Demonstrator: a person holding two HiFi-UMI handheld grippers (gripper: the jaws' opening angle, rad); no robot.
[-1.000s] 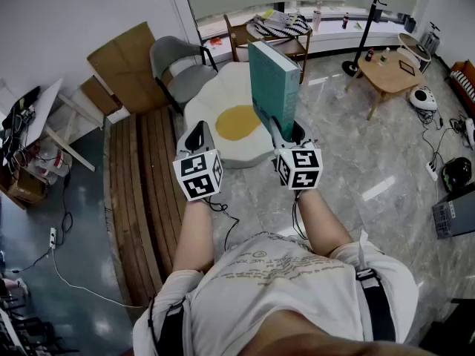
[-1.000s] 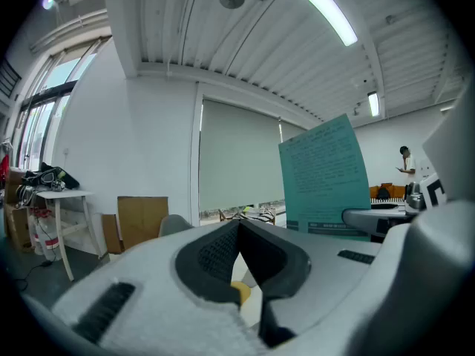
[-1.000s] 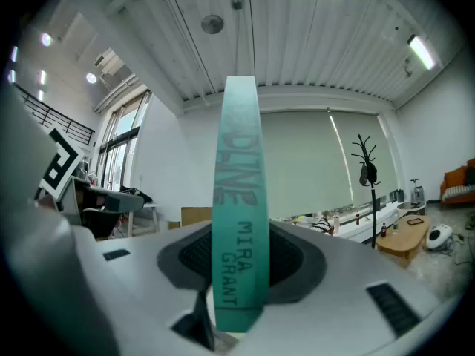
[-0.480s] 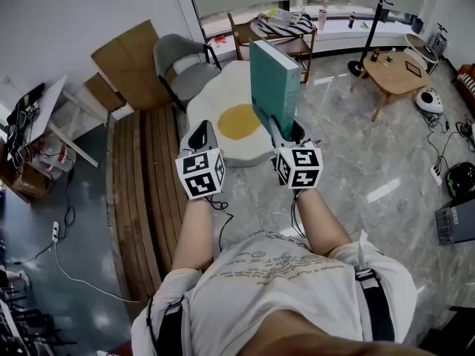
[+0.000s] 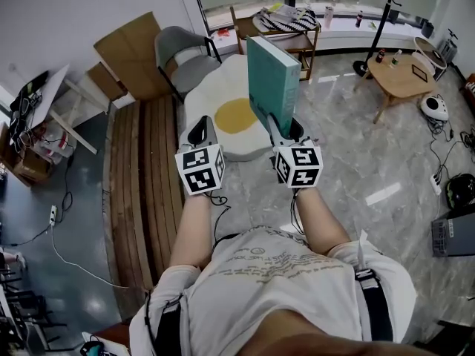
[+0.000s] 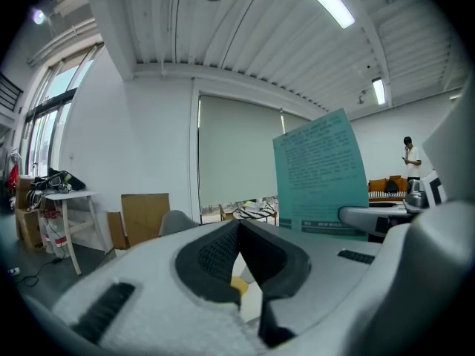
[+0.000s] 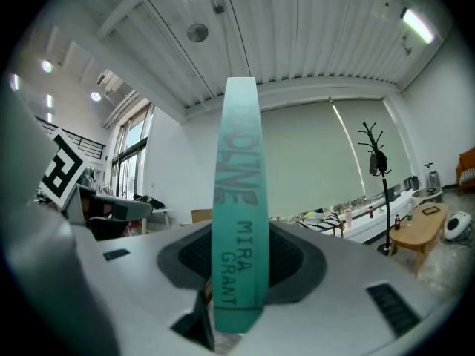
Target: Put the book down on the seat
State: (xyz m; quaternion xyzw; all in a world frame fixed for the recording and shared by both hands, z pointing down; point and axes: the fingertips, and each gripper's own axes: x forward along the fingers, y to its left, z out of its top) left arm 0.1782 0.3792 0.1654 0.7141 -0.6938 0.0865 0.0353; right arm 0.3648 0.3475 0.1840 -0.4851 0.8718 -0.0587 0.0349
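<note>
While the person stood over it, the thick teal hardcover book [image 5: 273,80] was upright in the right gripper [image 5: 284,130]. That gripper's jaws were clamped on the book's lower end, one pad against each cover. The book was up in the air, seen over the right edge of the white fried-egg-shaped seat cushion [image 5: 211,99] with its yellow centre, and not resting on it. The left gripper [image 5: 201,127] hovered just beside, its jaws closed tip to tip on nothing. Off to the right, a small round wooden table [image 5: 386,76] bore a couple of small bottles and a dark flat frame. Behind the cushion, a wooden-framed stand [image 5: 297,47] carried a striped black-and-white cloth [image 5: 286,22]. The floor was glossy pale stone tile [image 5: 356,169], with a strip of brown wooden planks [image 5: 145,169] along the left. A grey shell chair [image 5: 182,54] and leaning cardboard sheets [image 5: 126,54] stood by the white wall. Only the right gripper view showed the book's spine, printed MIRA GRANT, and the ribbed white ceiling [image 7: 297,35] with its strip lights. Only the left gripper view showed the book's printed back cover and a person [image 6: 410,154] standing far across the room.
</note>
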